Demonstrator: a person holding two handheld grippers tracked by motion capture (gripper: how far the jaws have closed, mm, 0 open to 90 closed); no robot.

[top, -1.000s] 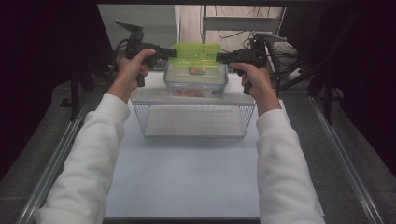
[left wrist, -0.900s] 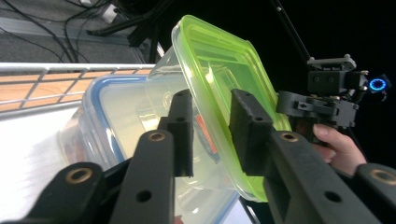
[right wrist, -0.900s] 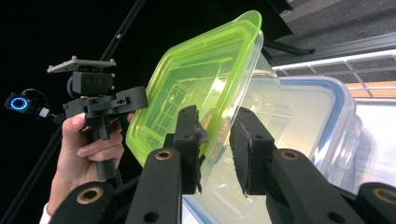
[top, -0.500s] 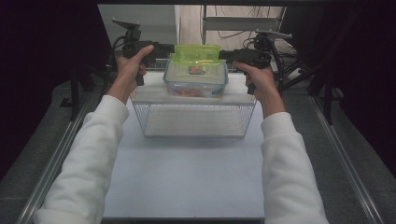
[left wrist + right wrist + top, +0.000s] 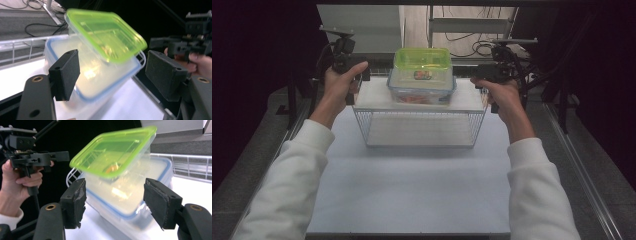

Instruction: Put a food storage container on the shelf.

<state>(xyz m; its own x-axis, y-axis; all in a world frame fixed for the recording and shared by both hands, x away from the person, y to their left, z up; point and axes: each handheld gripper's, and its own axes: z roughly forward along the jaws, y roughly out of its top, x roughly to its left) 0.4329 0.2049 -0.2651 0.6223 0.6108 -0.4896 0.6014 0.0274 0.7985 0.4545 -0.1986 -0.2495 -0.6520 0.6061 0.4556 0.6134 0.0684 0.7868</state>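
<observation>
2 stacked boxes, green-lidded box (image 5: 422, 61) on blue-rimmed box (image 5: 421, 88), atop wire basket (image 5: 419, 127), left gripper (image 5: 343, 61) and right gripper (image 5: 492, 74) flanking them, jaws just opened wide, holding nothing

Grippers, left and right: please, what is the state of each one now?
Left gripper: open, jaws just opened, holding nothing, clear of the stacked boxes.
Right gripper: open, jaws just opened, holding nothing.

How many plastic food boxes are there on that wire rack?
2: a clear box with a blue-rimmed lid sits on the white wire rack, and a smaller clear box with a green lid is stacked on top.
</observation>
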